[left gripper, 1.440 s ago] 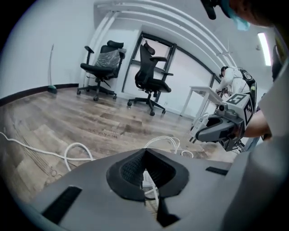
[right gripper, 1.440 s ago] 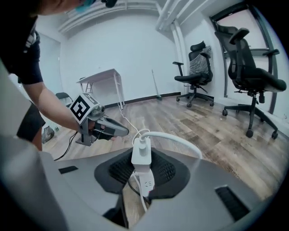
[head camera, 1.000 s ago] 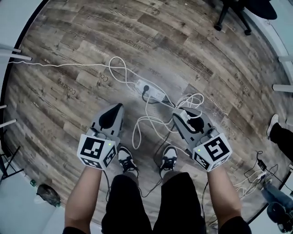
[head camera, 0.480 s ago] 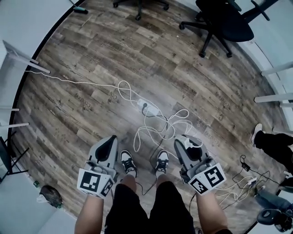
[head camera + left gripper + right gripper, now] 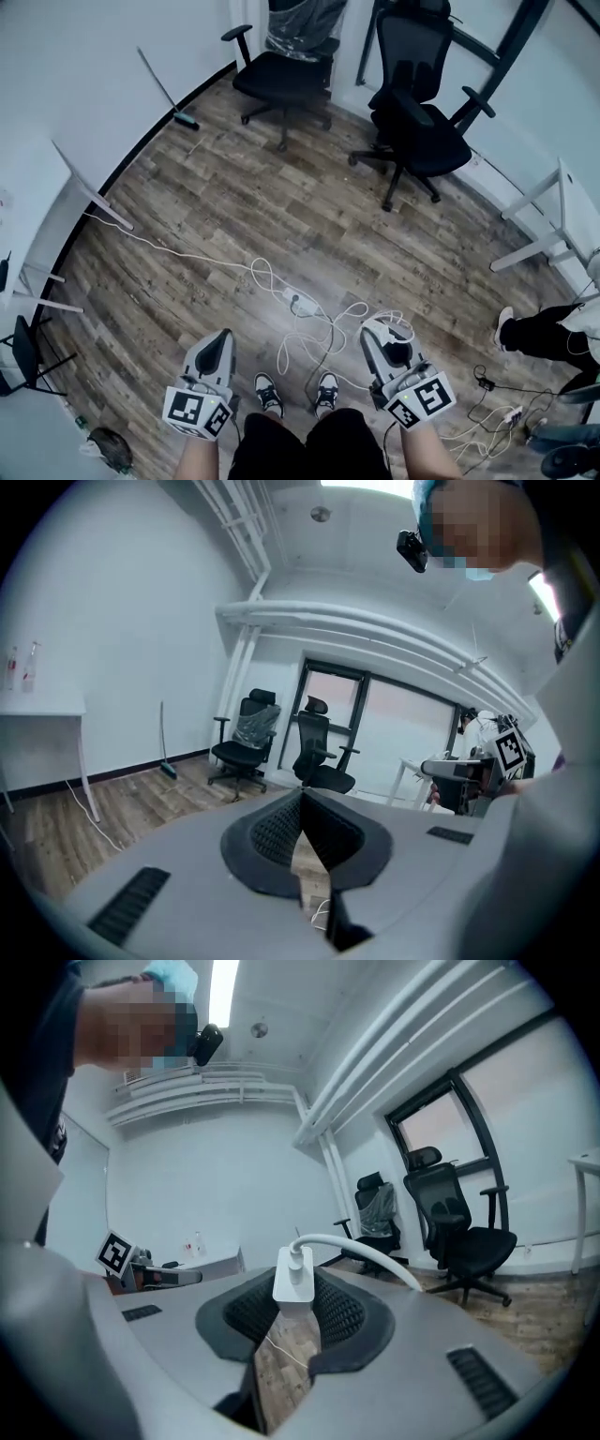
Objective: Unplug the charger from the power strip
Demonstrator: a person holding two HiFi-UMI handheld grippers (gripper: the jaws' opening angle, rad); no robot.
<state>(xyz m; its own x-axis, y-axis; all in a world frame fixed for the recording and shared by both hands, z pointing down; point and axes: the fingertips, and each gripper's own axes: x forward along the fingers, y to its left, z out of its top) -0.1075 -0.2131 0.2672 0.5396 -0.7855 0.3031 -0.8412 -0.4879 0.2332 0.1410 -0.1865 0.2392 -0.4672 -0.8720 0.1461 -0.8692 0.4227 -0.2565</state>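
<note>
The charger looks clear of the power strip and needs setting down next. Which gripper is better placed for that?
Right. The right gripper clamps the white charger between its jaws, with the cable trailing off. The left gripper is shut on nothing.

The floor (image 5: 281, 206) is matt, grainy wood-look plank. The charger (image 5: 293, 1279) and its cable (image 5: 366, 1252) are smooth white plastic. The left gripper (image 5: 302, 803) and right gripper (image 5: 295, 1290) have matt grey plastic shells with ribbed black pads (image 5: 339, 1314). The chair (image 5: 422, 127) at upper centre looks cloth-covered.
</note>
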